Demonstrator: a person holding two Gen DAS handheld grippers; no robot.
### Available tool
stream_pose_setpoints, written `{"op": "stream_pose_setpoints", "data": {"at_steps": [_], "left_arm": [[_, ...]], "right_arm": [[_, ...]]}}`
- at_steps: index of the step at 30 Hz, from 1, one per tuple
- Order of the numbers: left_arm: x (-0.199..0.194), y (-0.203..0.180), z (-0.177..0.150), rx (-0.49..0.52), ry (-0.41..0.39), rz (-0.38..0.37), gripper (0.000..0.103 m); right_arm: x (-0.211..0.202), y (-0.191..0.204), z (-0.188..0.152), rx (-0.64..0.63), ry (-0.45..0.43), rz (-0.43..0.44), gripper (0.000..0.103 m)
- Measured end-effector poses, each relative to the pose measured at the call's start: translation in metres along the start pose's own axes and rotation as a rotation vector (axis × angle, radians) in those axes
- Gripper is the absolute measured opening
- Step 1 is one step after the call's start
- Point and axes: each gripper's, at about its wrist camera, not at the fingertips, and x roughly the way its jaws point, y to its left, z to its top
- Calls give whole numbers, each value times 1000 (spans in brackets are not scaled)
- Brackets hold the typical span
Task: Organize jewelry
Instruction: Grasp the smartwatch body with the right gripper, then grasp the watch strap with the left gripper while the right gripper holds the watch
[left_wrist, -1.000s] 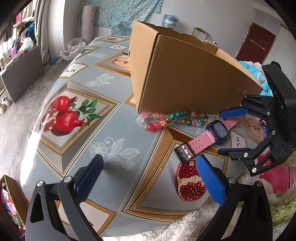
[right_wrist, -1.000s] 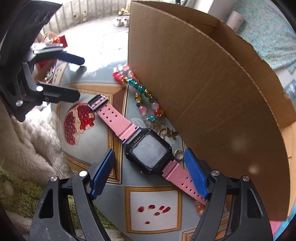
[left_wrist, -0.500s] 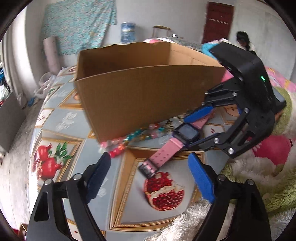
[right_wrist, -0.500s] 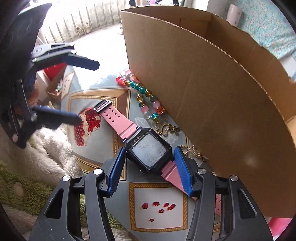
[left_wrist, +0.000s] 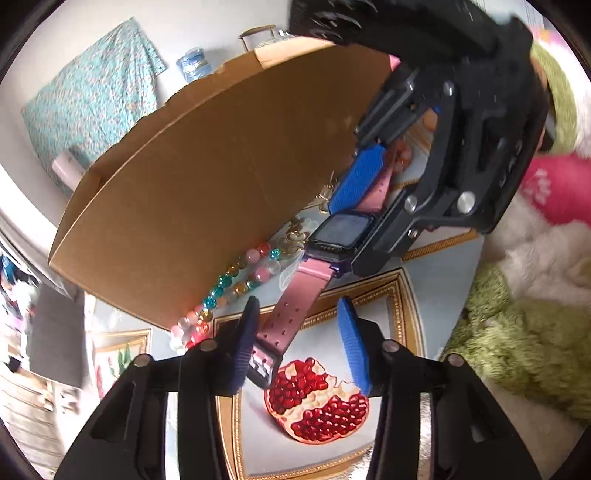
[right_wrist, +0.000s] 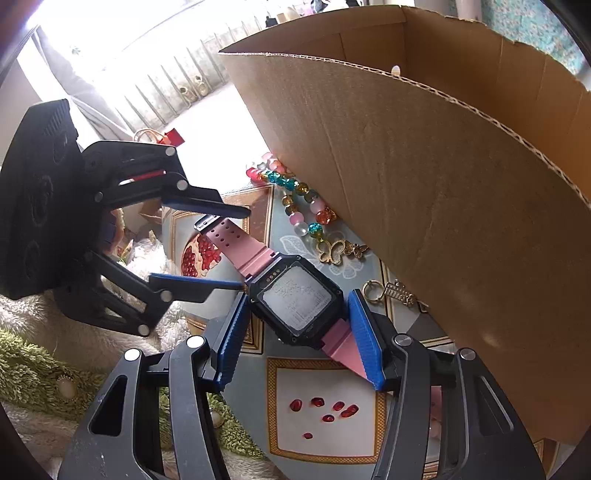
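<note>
**Ana:** Pomegranate-print cloth covers the bench (right_wrist: 325, 387), a tall cardboard box (right_wrist: 461, 192) stands along the far side, and everything worth watching sits right at its foot.

**Ben:** The pink watch (right_wrist: 295, 299) lies flat on the cloth, just beside the box wall. A bead bracelet (right_wrist: 295, 199) and some gold charms (right_wrist: 340, 251) are tucked in closer to the cardboard.

**Ana:** And the right gripper (right_wrist: 295, 332) is down over the watch's face, fingers (right_wrist: 364, 332) spread to either side of the case. They look close to its edges, though I can't say they're touching.

**Ben:** Good spot to take it, I'd judge. The case is hard and light; the rubbery strap would flop and twist.

**Ana:** Which explains the left gripper (left_wrist: 299, 343). It's at the buckle end, fingers (left_wrist: 352, 343) apart, strap running between them and lying nearer the left one.

**Ben:** Steadying the loose tail, probably. The glass face is the fragile bit, so the squeeze belongs on the case sides, not the screen.

**Ana:** Nothing pinched yet on either side.
</note>
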Motion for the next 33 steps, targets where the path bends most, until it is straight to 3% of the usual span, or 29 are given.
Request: {"op": "stream_pose_setpoints", "data": {"at_steps": [6,11,16,18,23,26,33], "left_arm": [[7,-6,14,-24,14,27,11],[11,7,19,-135,19,-60,6],[17,27,19,-235,23,-113,4],[19,30,17,-246,22,-114,4],[26,29,12,-248,10,-110,4],[13,19,-9,-232,-11,-77,4],[-20,-2,-6,-150,-141,57,3]], "right_arm": [[7,8,-7,9,-36,-12,51],[0,14,-21,1,-58,-65,52],[2,27,-37,-48,-43,-199,51],[2,33,-42,-85,-31,-276,37],[13,52,-45,-182,10,-483,14],[16,66,-49,-217,-4,-569,7],[-1,110,-61,-297,-126,-804,1]]}}
